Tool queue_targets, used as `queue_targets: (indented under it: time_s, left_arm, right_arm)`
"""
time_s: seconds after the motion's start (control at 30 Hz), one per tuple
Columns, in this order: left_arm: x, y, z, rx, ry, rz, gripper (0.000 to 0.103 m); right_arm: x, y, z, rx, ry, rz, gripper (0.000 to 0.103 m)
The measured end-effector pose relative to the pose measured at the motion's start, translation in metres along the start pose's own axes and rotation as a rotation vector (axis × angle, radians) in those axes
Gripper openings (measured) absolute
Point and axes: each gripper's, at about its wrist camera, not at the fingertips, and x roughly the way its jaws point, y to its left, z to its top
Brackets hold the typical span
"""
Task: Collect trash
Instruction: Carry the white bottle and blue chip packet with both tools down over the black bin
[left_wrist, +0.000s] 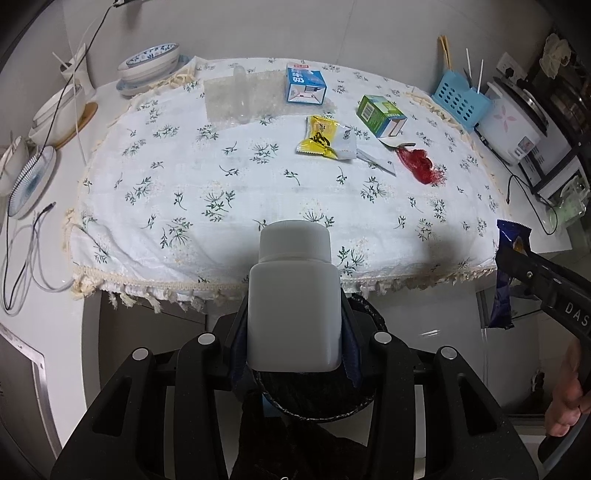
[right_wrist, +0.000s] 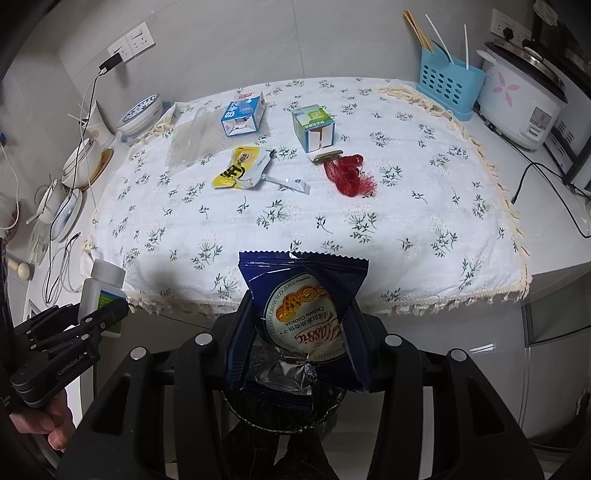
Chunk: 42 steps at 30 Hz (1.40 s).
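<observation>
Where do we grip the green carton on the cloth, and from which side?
Take the green carton across its two side walls, coming from above and the near side. It stands apart from the blue carton, leaving finger room on both sides. Its opened white end faces the near edge, with a small metal clip right at its foot, so stay above that.

Cookie wrapper (right_wrist: 306, 317) reads "CROWN COOKIES"; left gripper (right_wrist: 103, 314) "GenRobot.AI".

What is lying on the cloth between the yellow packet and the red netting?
A small white paper slip, touching the yellow packet and stopping short of the red netting; the right wrist view shows it best.
</observation>
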Motion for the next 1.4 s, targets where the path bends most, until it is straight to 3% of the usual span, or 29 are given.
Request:
queue_targets:
  time_s: [0.9, 1.4]
  left_arm:
    - [0.026, -0.010, -0.072, -0.024, 0.046, -0.033, 0.040]
    - [0.076, -0.003, -0.102, -0.031, 0.088, -0.026, 0.040]
  right_arm:
    - [0.027, -0.012, -0.075, -0.035, 0.069, 0.022, 0.044]
    - [0.072, -0.019, -0.108, -0.027, 0.104, 0.037, 0.044]
